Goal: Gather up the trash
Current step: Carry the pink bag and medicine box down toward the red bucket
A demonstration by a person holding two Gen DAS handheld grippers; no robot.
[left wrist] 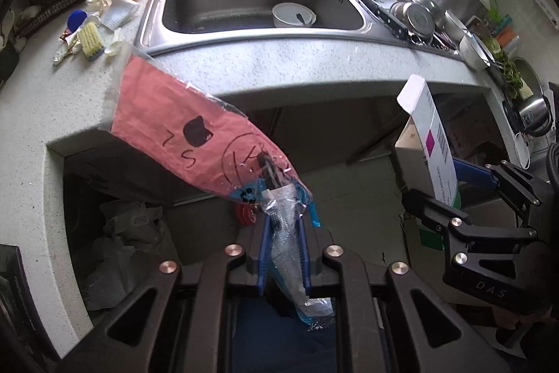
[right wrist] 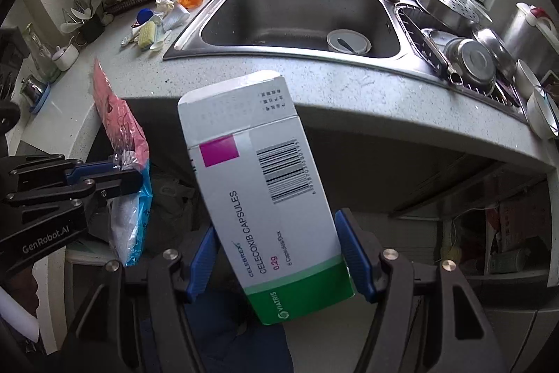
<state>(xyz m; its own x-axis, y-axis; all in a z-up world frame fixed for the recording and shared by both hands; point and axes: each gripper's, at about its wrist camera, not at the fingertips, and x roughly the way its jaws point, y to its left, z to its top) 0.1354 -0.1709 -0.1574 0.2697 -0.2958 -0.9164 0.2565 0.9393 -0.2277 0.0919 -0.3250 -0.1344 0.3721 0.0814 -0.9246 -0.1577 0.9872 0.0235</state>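
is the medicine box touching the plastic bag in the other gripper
Apart. The right wrist view shows the medicine box in the right gripper with open floor between it and the plastic bag.

Crinkled clear plastic bag with a pink paper insert point(left wrist: 195, 128), marked in black pen and edged blue at the lower end, was pinched at its narrow end and angled up-left before the counter edge. White cardboard capsule box with magenta square, barcode and green base point(right wrist: 265, 184) was held tilted, top flap open.
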